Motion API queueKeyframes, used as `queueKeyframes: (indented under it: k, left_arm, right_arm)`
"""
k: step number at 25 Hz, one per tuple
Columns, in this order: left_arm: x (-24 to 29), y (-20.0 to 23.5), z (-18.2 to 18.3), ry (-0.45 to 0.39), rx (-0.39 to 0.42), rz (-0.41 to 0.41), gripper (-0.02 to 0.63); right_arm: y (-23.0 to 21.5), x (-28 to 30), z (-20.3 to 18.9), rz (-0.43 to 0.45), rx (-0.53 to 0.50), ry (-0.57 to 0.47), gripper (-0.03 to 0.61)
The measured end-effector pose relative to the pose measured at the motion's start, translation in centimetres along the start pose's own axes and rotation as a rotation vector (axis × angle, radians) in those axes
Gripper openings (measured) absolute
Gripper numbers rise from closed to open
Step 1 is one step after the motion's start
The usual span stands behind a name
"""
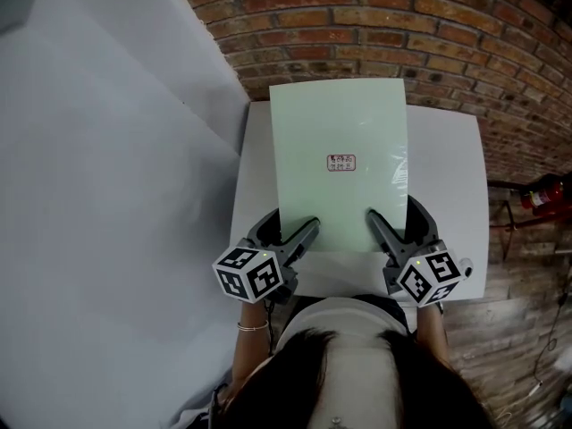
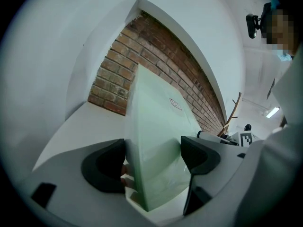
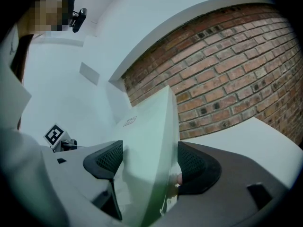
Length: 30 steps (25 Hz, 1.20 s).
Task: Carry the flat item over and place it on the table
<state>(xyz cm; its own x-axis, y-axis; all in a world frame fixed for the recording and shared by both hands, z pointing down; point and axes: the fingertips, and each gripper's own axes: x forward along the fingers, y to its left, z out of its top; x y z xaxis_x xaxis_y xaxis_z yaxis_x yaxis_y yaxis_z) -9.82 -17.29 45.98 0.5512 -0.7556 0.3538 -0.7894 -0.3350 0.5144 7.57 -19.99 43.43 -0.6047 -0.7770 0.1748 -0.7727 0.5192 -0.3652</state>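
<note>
A pale green flat sheet (image 1: 340, 164) with a small red-printed label (image 1: 340, 162) hangs a little above the white table (image 1: 447, 195); its far edge overlaps the table's back edge. My left gripper (image 1: 284, 233) is shut on its near left corner, my right gripper (image 1: 393, 226) on its near right corner. In the left gripper view the sheet (image 2: 156, 141) lies slantwise between the jaws and touches both pads. The right gripper view shows the sheet (image 3: 149, 141) the same way, its outer edge against the right-hand pad.
A brick wall (image 1: 375, 34) stands right behind the table. A white panel (image 1: 98, 195) fills the left side. At the right lie a wooden floor (image 1: 518, 329) and a red extinguisher (image 1: 541, 197). The person's head and sleeves are at the bottom.
</note>
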Motion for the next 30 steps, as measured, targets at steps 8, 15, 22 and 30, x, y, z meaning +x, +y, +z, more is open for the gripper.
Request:
queueKeyframes:
  k: [8, 15, 22, 30]
  left_arm:
    - [1.7, 1.2, -0.2, 0.039, -0.011, 0.008, 0.371]
    - [3.2, 2.0, -0.8, 0.077, -0.031, 0.013, 0.371]
    - [4.5, 2.8, -1.6, 0.117, -0.049, 0.022, 0.371]
    - [5.7, 3.6, -2.4, 0.150, -0.072, 0.030, 0.371]
  right_arm:
    - [-1.5, 1.5, -1.0, -0.010, 0.032, 0.029, 0.357]
    - [-2.8, 2.3, -1.9, -0.022, 0.056, 0.058, 0.357]
    - [-4.1, 3.0, -3.1, -0.038, 0.090, 0.087, 0.357]
    - [-5.3, 3.7, -4.3, -0.049, 0.114, 0.119, 0.357]
